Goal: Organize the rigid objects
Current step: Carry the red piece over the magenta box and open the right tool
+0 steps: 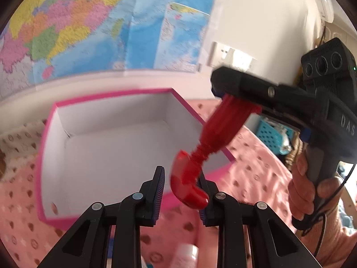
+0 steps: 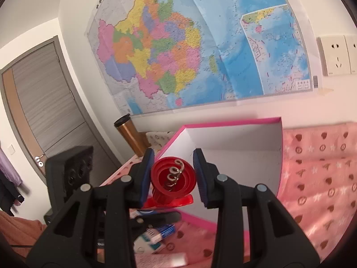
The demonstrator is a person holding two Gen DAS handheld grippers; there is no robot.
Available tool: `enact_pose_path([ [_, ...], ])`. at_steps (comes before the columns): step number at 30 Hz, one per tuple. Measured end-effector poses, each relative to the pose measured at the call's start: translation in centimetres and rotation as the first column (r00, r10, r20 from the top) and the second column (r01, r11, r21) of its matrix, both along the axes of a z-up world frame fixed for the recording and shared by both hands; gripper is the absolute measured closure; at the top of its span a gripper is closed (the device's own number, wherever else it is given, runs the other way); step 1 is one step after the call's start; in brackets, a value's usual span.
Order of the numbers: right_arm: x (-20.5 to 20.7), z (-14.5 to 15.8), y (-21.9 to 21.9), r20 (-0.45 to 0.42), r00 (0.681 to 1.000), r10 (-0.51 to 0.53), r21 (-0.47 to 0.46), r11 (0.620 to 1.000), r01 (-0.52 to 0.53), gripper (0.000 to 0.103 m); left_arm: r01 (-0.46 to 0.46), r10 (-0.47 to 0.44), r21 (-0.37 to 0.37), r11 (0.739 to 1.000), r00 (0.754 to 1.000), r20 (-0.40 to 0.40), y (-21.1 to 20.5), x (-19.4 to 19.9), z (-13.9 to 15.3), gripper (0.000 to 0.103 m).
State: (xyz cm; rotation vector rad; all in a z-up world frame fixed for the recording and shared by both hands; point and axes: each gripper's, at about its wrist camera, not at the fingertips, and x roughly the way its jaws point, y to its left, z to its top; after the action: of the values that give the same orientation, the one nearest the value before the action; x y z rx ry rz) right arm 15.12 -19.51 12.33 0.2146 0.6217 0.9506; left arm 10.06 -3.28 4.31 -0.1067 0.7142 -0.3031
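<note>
right claw (image 2: 173,176): pinching red corkscrew (image 1: 214,134) above pink box (image 1: 116,147) | left claw (image 1: 181,192): pressed together, empty, beside box's near rim

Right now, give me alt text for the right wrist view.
The right gripper clamps a red corkscrew, its metal spiral facing the camera, in front of an open pink box, white inside. A wall map hangs behind.

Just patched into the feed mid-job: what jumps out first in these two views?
The red corkscrew stands out first, clamped by its bell end in the right gripper and hanging over the near right corner of the open pink box, whose white inside looks empty. The left gripper sits just below, at the red handle. Behind it all, a big coloured map covers the wall.
</note>
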Motion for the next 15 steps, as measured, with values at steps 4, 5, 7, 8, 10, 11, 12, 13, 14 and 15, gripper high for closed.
enact_pose_path([
  [4,1.9,-2.1,0.3,-0.042,0.999,0.020,-0.019,1.000,-0.020,0.065,-0.022,0.023,0.034,0.999,0.999,-0.029,0.1,2.1,-0.7,0.078],
  [5,2.3,-2.7,0.4,-0.054,0.998,0.026,-0.024,0.999,-0.027,0.065,-0.027,0.029,0.053,0.998,0.999,-0.038,0.0,2.6,-1.1,0.077],
  [7,2.9,-3.6,0.4,-0.063,0.998,0.024,-0.039,0.999,-0.026,0.065,-0.044,0.049,0.090,0.995,0.998,-0.050,-0.3,3.2,-1.8,0.077],
  [8,3.2,-4.1,0.4,-0.070,0.997,0.025,-0.046,0.999,-0.028,0.065,-0.049,0.056,0.101,0.994,0.996,-0.066,-0.4,3.7,-2.4,0.077],
  [10,3.8,-5.2,0.4,-0.079,0.997,0.010,-0.083,0.996,-0.017,0.066,-0.063,0.074,0.130,0.990,0.994,-0.082,-0.6,4.0,-3.0,0.077],
  [11,4.0,-5.7,0.4,-0.089,0.996,0.012,-0.104,0.994,-0.022,0.066,-0.069,0.083,0.159,0.985,0.993,-0.080,-0.8,4.1,-3.3,0.077],
  [12,4.2,-6.2,0.4,-0.092,0.996,-0.001,-0.133,0.991,-0.011,0.066,-0.072,0.087,0.177,0.982,0.993,-0.080,-1.0,4.2,-3.6,0.077],
  [13,4.2,-6.5,0.2,-0.079,0.996,-0.033,-0.174,0.985,0.018,0.065,-0.069,0.085,0.187,0.980,0.993,-0.081,-1.1,4.1,-3.7,0.075],
  [14,4.2,-6.7,0.0,-0.061,0.997,-0.056,-0.206,0.978,0.043,0.065,-0.064,0.081,0.205,0.977,0.994,-0.075,-1.3,4.1,-3.9,0.073],
  [15,4.3,-6.9,-0.3,-0.045,0.995,-0.091,-0.238,0.968,0.078,0.063,-0.070,0.085,0.217,0.974,0.995,-0.057,-1.3,3.9,-3.9,0.071],
])
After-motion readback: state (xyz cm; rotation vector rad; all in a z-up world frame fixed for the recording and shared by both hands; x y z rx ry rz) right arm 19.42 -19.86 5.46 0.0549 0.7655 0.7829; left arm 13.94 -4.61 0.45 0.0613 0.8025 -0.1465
